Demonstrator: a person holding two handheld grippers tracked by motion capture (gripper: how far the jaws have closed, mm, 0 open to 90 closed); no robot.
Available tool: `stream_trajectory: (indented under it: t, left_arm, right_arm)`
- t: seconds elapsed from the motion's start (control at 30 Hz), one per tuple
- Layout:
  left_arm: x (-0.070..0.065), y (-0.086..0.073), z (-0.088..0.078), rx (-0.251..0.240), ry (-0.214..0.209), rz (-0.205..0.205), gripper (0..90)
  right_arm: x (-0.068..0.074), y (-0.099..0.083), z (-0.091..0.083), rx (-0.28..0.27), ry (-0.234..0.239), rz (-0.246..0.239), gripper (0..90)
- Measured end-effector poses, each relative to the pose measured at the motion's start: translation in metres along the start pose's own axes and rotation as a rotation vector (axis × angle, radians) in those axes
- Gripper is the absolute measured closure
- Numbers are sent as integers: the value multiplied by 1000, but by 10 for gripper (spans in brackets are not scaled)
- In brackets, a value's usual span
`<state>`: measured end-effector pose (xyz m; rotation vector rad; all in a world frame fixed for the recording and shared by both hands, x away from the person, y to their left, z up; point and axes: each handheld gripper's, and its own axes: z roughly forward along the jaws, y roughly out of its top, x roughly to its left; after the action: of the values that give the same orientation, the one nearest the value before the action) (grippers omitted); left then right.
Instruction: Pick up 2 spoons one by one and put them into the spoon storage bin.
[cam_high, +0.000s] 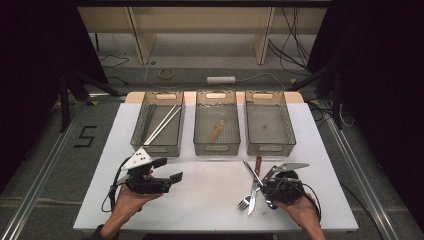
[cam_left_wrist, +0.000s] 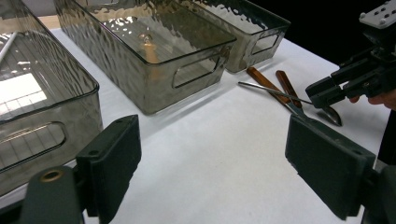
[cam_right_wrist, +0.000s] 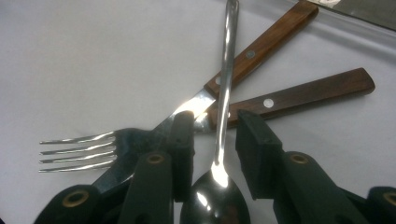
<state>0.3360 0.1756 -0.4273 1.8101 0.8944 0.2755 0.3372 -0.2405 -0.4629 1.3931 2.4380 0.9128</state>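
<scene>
Steel spoon between my jaws — bowl toward me, slim handle running away, crossing wood-handled knife and fork — all flat on white table.

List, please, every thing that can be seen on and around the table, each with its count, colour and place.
table: one, white top, middle of the high view.
bins: three, smoky clear plastic, in a row at the far side.
chopsticks: a pale pair, in the left bin.
wooden-handled piece: one, brown, in the middle bin.
spoon: one, silver, near right, lying across the other cutlery, between the right jaws.
fork: one, silver with a brown wooden handle, under the spoon.
knife: one, brown wooden handle, under the spoon.
power strip: one, white, on the floor behind.
tape roll: one, yellow, on the floor.
left gripper: one, black, jaws open, holding nothing.
right gripper: one, black, jaws around the spoon.
</scene>
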Motion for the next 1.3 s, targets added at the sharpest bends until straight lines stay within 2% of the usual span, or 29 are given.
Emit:
stream_trajectory:
  t: [0.43, 0.83, 1.17, 1.3]
  left_arm:
    - [-2, 0, 0, 0, -6, 8, 176]
    - [-2, 0, 1, 4, -4, 11, 179]
    - [0, 1, -2, -27, 0, -3, 179]
    - [1, 1, -3, -30, 3, -7, 179]
  right_arm:
    - [-2, -1, 12, 59, -3, -11, 785]
    - [-1, 0, 12, 57, -8, -1, 855]
    - [-4, 3, -1, -6, 4, 9, 900]
    - [-4, 4, -3, -12, 8, 6, 900]
